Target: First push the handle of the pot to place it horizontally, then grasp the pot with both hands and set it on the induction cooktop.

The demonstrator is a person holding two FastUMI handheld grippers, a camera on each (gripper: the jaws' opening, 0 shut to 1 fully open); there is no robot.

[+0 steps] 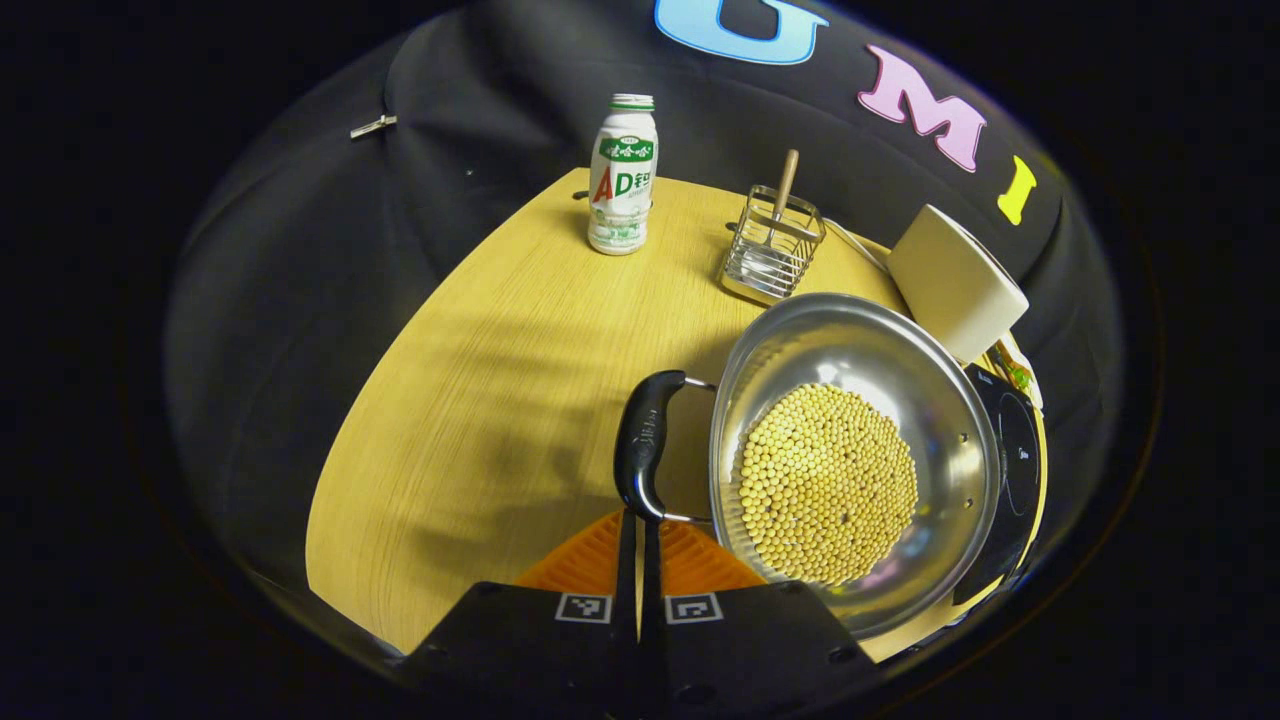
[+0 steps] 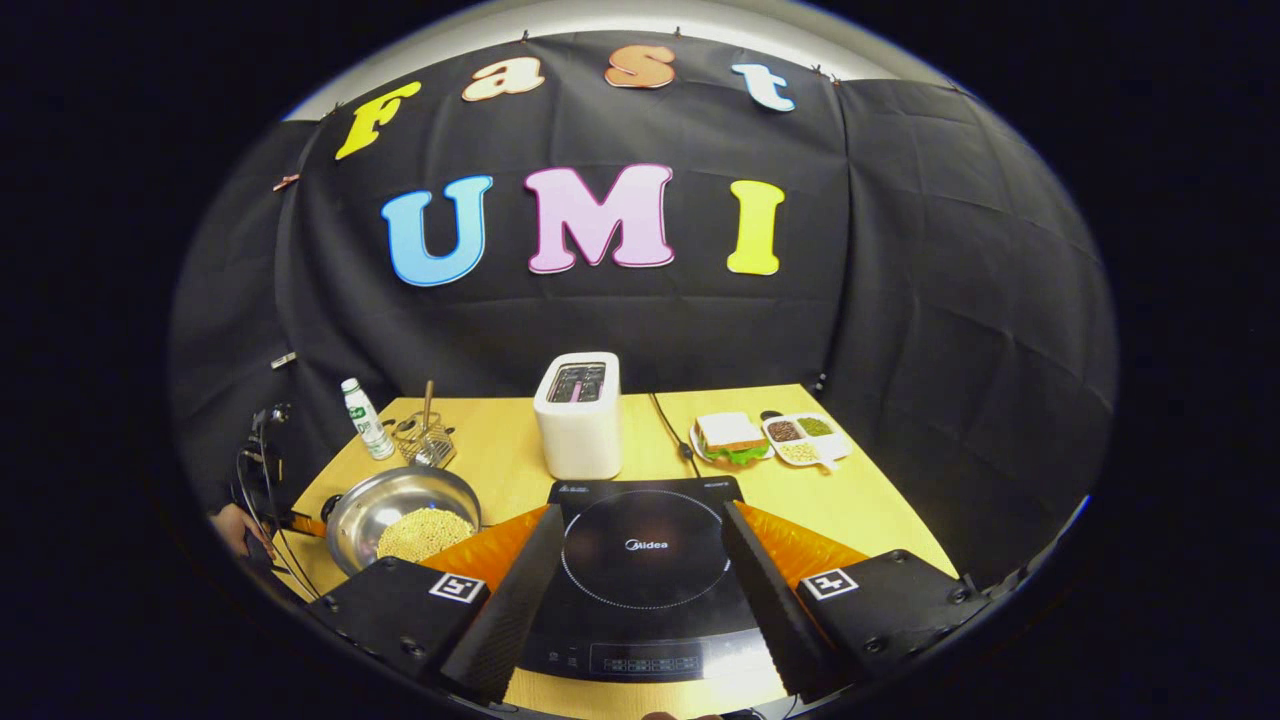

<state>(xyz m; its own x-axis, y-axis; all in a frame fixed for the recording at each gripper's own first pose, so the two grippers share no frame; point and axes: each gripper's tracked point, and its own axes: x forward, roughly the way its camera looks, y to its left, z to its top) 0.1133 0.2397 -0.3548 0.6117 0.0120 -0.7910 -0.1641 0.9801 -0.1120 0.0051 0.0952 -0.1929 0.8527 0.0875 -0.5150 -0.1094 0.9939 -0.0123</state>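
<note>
A round-edged wooden table (image 2: 880,515) is seen against the booth's black cloth wall.

In the left gripper view, the left gripper (image 1: 640,545) is seen with its fingers pressed together, their tips just below the lower end of the pot's black handle (image 1: 645,445); whether they touch it cannot be told. The handle is seen running up and down on the left side of one steel pot (image 1: 850,350), which is filled with yellow beans (image 1: 828,485). The pot is set at the table's right part, its right rim over or against the black induction cooktop (image 1: 1012,470). A broad stretch of bare tabletop is left open to the left of the handle, out to the curved edge. Behind it, one white drink bottle (image 1: 622,175), one wire basket (image 1: 772,245) with a wooden-handled utensil, and one white toaster (image 1: 955,280) are counted.

In the right gripper view, the right gripper (image 2: 640,585) is held spread wide over the cooktop (image 2: 640,560), nothing between its fingers. The pot (image 2: 400,500) is seen to the cooktop's left, the toaster (image 2: 580,415) just behind it. Farther right, one sandwich plate (image 2: 730,440) and one divided dish (image 2: 805,437) are set near the back edge. A hand (image 2: 235,527) is seen at the far left.
</note>
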